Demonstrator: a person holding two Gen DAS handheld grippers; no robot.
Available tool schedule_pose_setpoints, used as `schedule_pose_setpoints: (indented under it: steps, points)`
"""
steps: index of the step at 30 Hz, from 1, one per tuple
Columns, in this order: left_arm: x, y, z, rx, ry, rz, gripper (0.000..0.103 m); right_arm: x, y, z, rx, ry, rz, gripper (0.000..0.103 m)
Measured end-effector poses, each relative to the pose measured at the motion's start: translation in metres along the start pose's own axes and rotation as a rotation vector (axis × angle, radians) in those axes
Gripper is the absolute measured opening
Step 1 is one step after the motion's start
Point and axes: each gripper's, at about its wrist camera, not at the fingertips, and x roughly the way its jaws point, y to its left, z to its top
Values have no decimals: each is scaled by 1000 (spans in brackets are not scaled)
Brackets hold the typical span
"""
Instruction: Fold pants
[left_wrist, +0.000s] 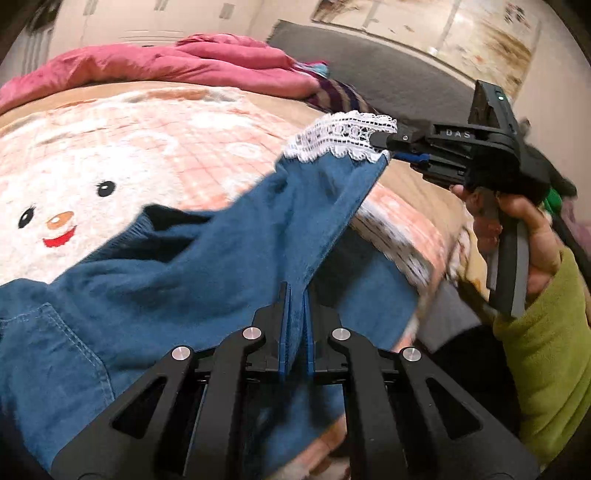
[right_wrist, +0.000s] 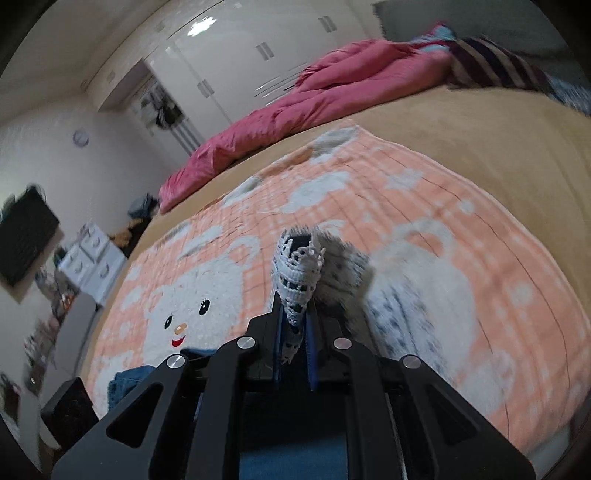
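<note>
Surroundings: the work surface is a bed covered by a peach checked blanket (left_wrist: 177, 147) carrying a white bear face, eyes and red mouth at 9 o'clock in the left wrist view. A crumpled pink duvet (left_wrist: 192, 66) lies along the far edge at 11 o'clock, with a dark striped cloth (left_wrist: 340, 94) just beside its right end. A grey headboard (left_wrist: 388, 62) stands behind, at 1 o'clock. In the right wrist view, white wardrobe doors (right_wrist: 229, 48) fill the 12 o'clock wall, a dark flat screen (right_wrist: 26, 232) hangs at 9 o'clock, and a small white drawer unit (right_wrist: 92, 254) stands near the bed's side. Nothing lies on the blanket ahead of either tool.

Task item: blue denim pants (left_wrist: 166, 288), partly lifted off the blanket and stretched between the two tools. A stitched pocket shows at 8 o'clock. The leg hem carries a white lace trim (left_wrist: 340, 136), raised at 1 o'clock.

Left gripper (left_wrist: 295, 314): jaws pressed together, pinching a fold of denim.

Right gripper (right_wrist: 295, 314): jaws closed on the lace trim (right_wrist: 299, 273), which stands bunched between them. The right hand (left_wrist: 524, 236), in a green sleeve (left_wrist: 546, 354), grasps the handle at 3 o'clock in the left wrist view.
</note>
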Motion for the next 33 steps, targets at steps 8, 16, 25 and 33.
schedule_pose_setpoints:
  steps: [8,16,25,33]
  points:
    - [3,-15,-14,108,59,15,2,-31,-36,-50,126,29,-56,9]
    - [14,-15,-18,104,104,-12,2,-47,-58,-96,191,63,-104,9]
    - [11,-13,-19,144,134,-11,2,-60,-63,-111,229,75,-80,9]
    - [10,-15,-28,195,177,-19,2,-59,-72,-118,277,112,-114,11]
